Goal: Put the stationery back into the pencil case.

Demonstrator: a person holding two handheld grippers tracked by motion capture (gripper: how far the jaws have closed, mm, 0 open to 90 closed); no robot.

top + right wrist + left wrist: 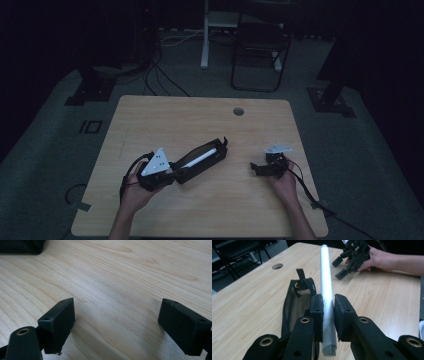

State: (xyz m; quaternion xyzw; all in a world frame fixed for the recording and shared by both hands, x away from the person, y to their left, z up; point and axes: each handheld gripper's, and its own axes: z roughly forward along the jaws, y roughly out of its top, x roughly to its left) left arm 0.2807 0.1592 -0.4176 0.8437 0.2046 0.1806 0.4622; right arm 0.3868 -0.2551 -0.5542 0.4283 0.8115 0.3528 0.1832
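A long white tube runs away from me over an open black pouch that lies on the wooden table. My left gripper is shut on the tube near its close end. From above, the left gripper sits at the pouch's near-left end, with the tube lying along the pouch. My right gripper rests low on the bare table with its jaws wide apart and nothing between them. That gripper is right of the pouch, also visible far off as the right gripper.
A round cable hole is at the table's far edge. A folding chair and a white desk leg stand on the floor beyond. Cables trail from the right gripper over the table's right front.
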